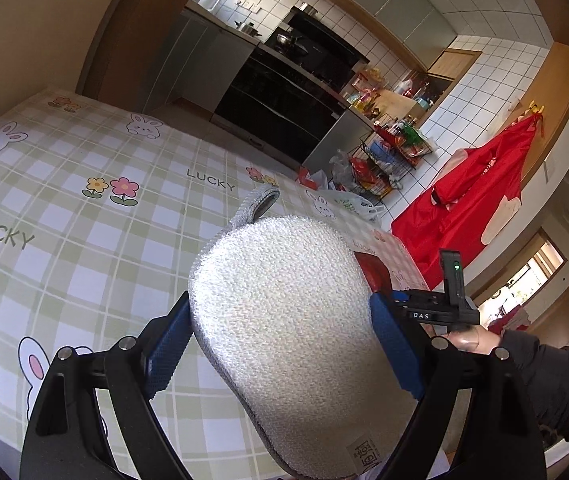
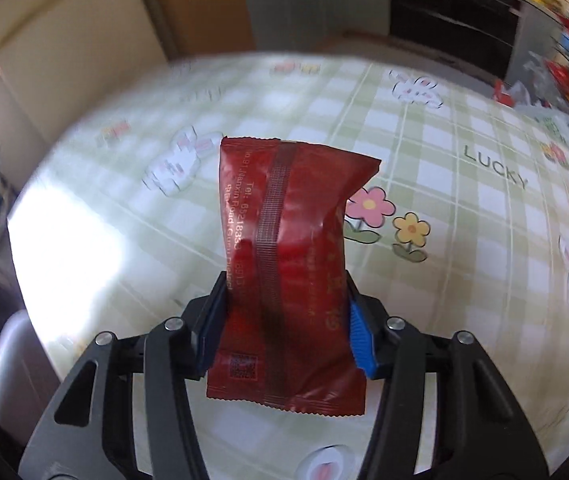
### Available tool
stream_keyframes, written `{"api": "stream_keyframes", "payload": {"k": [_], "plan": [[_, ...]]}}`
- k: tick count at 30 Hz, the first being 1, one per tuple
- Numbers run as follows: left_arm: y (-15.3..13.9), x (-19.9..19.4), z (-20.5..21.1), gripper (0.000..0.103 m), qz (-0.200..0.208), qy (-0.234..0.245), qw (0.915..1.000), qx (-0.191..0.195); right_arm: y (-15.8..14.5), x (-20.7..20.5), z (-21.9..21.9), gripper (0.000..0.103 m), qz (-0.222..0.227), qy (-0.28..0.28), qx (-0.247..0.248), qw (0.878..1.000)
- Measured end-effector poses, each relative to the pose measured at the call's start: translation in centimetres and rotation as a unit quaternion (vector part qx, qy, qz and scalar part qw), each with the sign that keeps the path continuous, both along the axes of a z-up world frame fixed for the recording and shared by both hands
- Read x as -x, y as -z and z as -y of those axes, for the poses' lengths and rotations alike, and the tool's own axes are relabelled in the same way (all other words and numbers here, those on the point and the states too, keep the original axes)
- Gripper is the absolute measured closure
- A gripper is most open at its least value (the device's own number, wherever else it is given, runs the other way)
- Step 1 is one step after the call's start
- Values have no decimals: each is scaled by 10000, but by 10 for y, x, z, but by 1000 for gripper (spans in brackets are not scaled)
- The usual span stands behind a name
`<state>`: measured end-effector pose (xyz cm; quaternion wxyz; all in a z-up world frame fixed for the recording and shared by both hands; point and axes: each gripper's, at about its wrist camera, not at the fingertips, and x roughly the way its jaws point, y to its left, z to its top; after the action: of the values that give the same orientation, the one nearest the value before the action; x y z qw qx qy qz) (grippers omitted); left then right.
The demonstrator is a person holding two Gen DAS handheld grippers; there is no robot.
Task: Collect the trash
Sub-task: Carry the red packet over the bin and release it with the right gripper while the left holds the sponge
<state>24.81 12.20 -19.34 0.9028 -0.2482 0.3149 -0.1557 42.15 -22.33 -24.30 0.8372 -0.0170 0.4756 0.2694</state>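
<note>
i have the right gripper [image 2: 280, 320] clamped across the lower half of a red snack wrapper [image 2: 292, 264], one blue pad on each side, the jaws about half closed with the foil pinched between them; the wrapper stands up ahead of the gripper, clear of the tabletop [image 2: 464, 240] below it. the left gripper [image 1: 284, 340] sits wide around a grey-white scrubbing pad [image 1: 284, 320], its pads touching the pad's two flanks, so i read that as a hold at a broad opening, and the pad's hanging loop sticks out beyond the fingertips. in the left view the right gripper and a sleeved hand [image 1: 468, 338] sit just beside my left fingers, with the red wrapper partly hidden behind the pad. my worry is the wrapper: it is slick, crinkly film gripped low and off its centre, so a quick swing could let it slide out or fold over. the right view is smeared at the edges, which suggests i am moving fast. with both grippers this near, a careless turn could knock one against the other. i cannot see any bin from here.
</note>
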Motion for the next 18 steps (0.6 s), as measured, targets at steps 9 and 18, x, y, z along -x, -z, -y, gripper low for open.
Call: {"api": "stream_keyframes", "payload": {"k": [9,18], "plan": [[-29,52,-1,19,211,-160,9996,-53,-52,110,8,49,750,631,-1487,9840],[-54,105,-7,19,349,-265,9990,-87,-91,206,7,49,1037,599,-1588,9800]]}}
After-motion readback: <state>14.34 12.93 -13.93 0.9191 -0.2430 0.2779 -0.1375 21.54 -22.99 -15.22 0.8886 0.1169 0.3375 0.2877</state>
